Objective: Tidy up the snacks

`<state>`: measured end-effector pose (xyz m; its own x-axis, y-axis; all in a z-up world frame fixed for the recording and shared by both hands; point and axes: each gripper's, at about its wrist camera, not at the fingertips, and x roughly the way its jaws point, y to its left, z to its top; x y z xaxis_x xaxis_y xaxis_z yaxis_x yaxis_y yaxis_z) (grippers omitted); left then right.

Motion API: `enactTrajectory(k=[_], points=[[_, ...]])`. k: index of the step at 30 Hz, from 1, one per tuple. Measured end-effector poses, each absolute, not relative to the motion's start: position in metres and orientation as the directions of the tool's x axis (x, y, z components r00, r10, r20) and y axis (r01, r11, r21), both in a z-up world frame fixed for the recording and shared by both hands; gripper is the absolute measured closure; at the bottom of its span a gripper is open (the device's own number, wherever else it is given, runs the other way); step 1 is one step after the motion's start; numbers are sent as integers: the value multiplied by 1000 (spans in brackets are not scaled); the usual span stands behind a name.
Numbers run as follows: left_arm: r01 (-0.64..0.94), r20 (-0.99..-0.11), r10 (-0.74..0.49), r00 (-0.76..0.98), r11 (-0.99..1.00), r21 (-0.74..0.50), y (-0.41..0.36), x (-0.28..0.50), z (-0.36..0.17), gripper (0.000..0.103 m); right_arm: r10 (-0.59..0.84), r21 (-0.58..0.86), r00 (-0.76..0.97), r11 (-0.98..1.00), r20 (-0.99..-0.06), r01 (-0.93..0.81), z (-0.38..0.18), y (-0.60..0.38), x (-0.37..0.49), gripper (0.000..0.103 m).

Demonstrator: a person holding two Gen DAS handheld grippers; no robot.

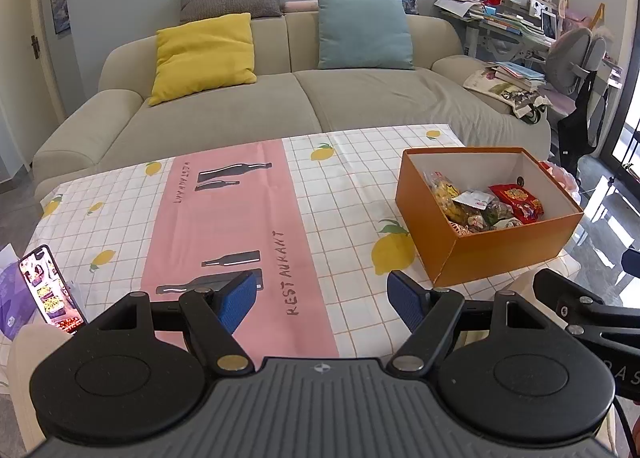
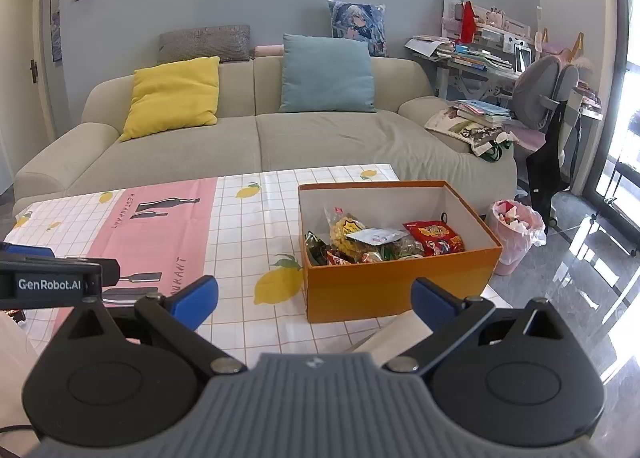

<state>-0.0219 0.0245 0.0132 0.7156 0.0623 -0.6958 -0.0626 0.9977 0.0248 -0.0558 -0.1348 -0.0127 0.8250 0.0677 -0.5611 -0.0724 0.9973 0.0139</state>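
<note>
phone [image 1: 51,290] shows only in left view – both grippers [image 1: 320,298] [image 2: 314,304] spread, empty, near snack box [image 2: 400,290].

Snacks [image 2: 384,242] in box [image 2: 400,290] on table's [image 2: 248,226] right — sofa [image 2: 256,138] behind

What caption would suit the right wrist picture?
Open right gripper faces an orange box of snack packets on a lemon-print tablecloth.

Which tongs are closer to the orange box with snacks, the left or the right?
Right. The right tongs are open just in front of the orange box, facing it. The left tongs are open over the pink cloth, with the box off to their right.
</note>
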Motion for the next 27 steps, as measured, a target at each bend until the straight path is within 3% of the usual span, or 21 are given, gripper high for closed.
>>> enactTrajectory(k=[27], points=[[-49, -687, 54, 724, 998, 27, 23, -24, 13, 16, 77, 2, 820, 996, -566, -92, -13, -136, -56, 3]])
